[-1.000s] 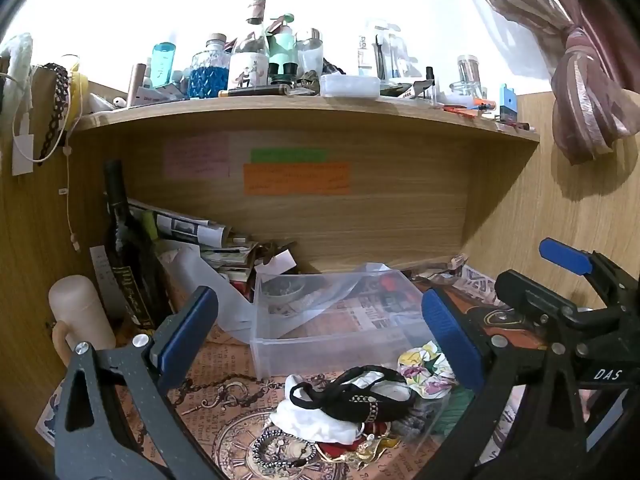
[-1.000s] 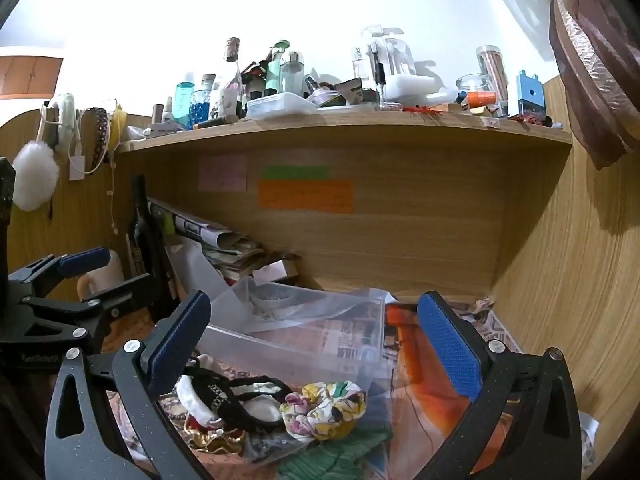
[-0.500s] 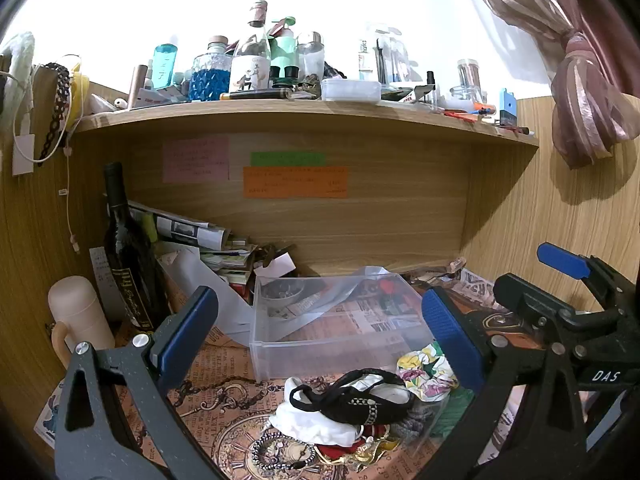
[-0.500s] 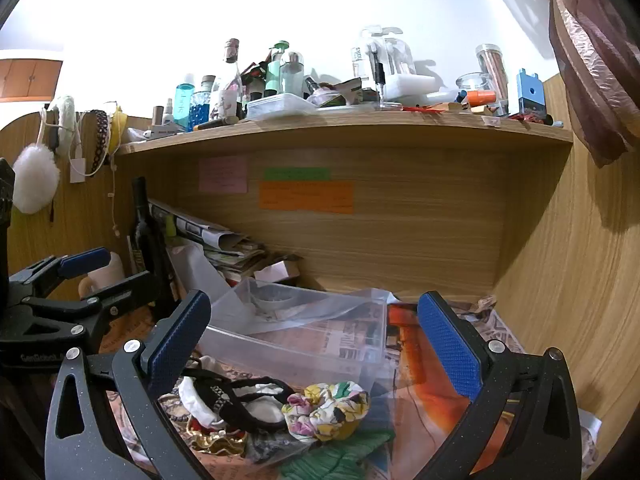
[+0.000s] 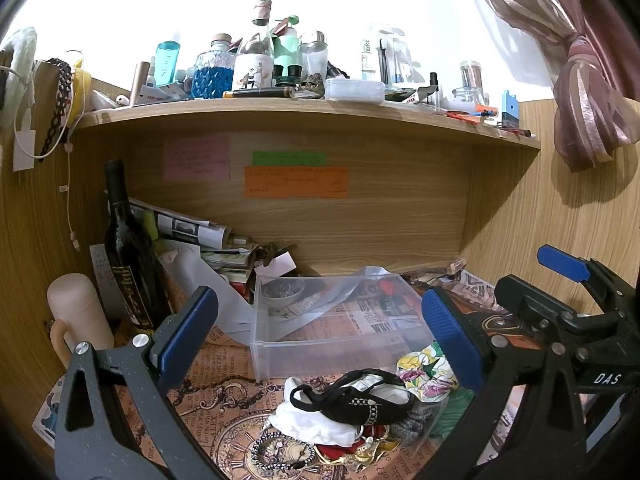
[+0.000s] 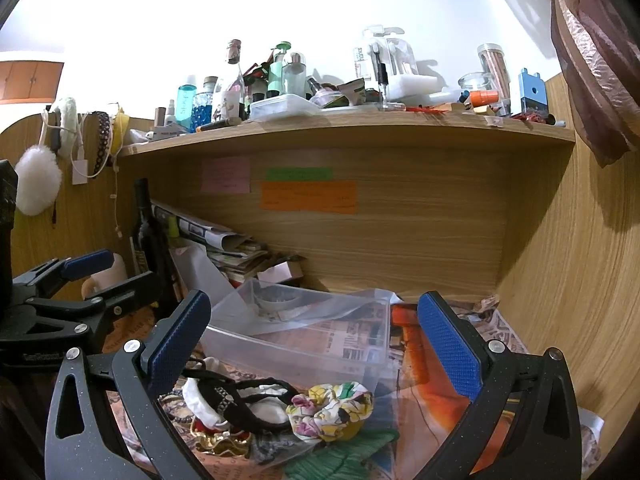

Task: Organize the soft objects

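A pile of soft items lies on the desk in front of a clear plastic box (image 5: 340,332): a floral scrunchie (image 5: 424,370), a black headband (image 5: 352,396) on a white cloth (image 5: 316,424), and a green cloth (image 6: 344,460). The scrunchie (image 6: 332,408), the headband (image 6: 244,400) and the box (image 6: 304,336) also show in the right wrist view. My left gripper (image 5: 316,336) is open and empty, above and behind the pile. My right gripper (image 6: 312,344) is open and empty, over the pile; it shows at the right in the left wrist view (image 5: 560,280).
A dark wine bottle (image 5: 128,248), a beige flask (image 5: 78,316) and stacked papers (image 5: 208,244) stand at the left. A crowded wooden shelf (image 5: 304,112) hangs overhead. Wooden walls close the back and right. A beaded bracelet (image 5: 280,452) lies on the patterned paper.
Both views have drifted slightly; the pile and box sit a little lower in the frames. Both grippers stay open and empty.
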Available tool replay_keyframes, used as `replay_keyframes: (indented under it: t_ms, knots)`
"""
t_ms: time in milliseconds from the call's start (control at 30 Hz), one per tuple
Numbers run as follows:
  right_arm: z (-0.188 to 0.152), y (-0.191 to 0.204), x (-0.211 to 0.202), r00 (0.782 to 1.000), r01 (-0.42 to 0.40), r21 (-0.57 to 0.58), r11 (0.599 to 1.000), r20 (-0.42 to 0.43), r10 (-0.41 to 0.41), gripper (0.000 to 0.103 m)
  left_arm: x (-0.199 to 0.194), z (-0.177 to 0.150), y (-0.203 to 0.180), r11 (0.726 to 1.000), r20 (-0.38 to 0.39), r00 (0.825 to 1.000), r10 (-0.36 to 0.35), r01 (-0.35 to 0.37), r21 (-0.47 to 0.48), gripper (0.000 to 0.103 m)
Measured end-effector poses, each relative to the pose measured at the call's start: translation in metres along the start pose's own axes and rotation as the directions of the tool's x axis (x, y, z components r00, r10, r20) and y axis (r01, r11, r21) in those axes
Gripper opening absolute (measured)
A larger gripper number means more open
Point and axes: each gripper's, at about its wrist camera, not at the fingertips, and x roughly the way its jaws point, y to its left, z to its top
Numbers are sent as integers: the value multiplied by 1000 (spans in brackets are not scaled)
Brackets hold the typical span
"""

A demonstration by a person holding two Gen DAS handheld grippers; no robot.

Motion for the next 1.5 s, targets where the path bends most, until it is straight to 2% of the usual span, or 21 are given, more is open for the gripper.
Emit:
replay_keyframes:
  t_ms: [1500]
  knots:
    - [1,-1,-4,1000,-7,12,1000,8,7,103,0,0,1,1000,1,1000,-3,3,-5,103]
